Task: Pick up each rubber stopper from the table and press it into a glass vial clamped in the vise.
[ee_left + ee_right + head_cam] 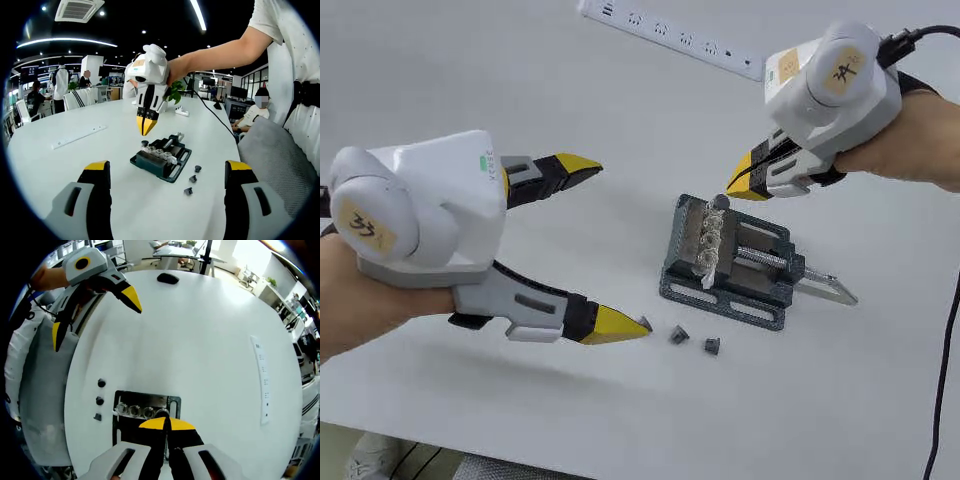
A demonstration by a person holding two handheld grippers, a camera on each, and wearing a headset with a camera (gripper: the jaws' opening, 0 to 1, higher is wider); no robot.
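A dark vise [760,290] on the white table clamps a row of glass vials [708,243]. The far end vial carries a dark stopper [720,201]. My right gripper [734,191] is shut, its yellow tips just above that stopper [144,143] and apart from it. In its own view the right gripper [167,424] points down at the vials [135,411]. Three loose rubber stoppers [679,335] [192,178] [99,401] lie beside the vise [160,157]. My left gripper [615,245] hangs wide open and empty left of the vise; one jaw tip is close to the nearest stopper [645,323].
A white power strip [670,35] lies at the far side of the table. A black cable [945,380] runs down the right edge. The table's near edge [520,455] is just below my left hand. People sit and stand at desks in the background.
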